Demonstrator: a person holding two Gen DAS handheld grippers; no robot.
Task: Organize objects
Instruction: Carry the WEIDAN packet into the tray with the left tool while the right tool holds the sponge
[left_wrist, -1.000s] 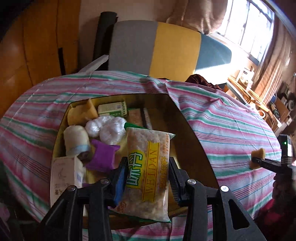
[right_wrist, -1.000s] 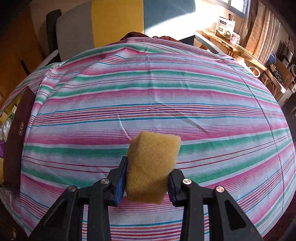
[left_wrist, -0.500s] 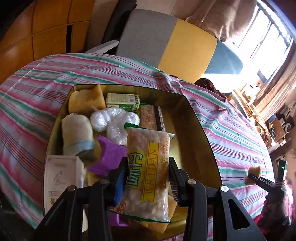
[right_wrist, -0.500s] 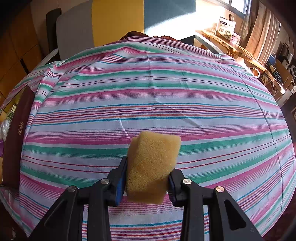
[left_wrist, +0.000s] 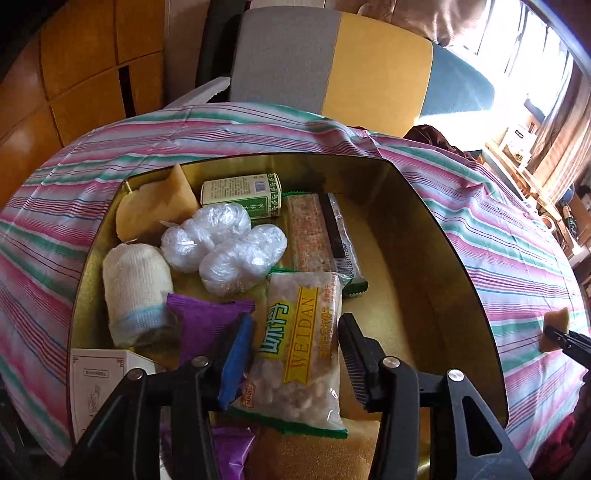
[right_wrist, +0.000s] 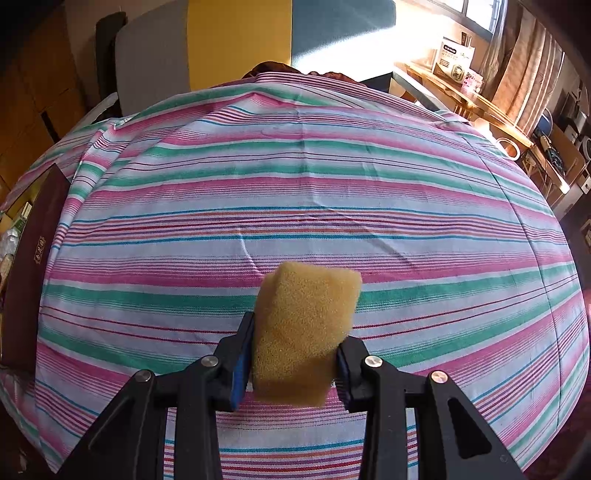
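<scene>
A gold-lined box (left_wrist: 424, 236) is sitting on a table covered by a pink, green and white striped cloth (right_wrist: 295, 192). Going left to right inside the box, a rolled white cloth (left_wrist: 135, 291) is lying beside a purple packet (left_wrist: 207, 321), with clear plastic-wrapped balls (left_wrist: 221, 243) and a green carton (left_wrist: 240, 194) behind them. The left gripper (left_wrist: 295, 358) is hovering over the box, its jaws opening, with a snack bag marked WEIDAN (left_wrist: 299, 350) lying between them; a gap is showing on the right side. Further right, over bare cloth, the right gripper (right_wrist: 293, 356) is squeezing a yellow sponge (right_wrist: 304, 328) tightly between narrow jaws.
</scene>
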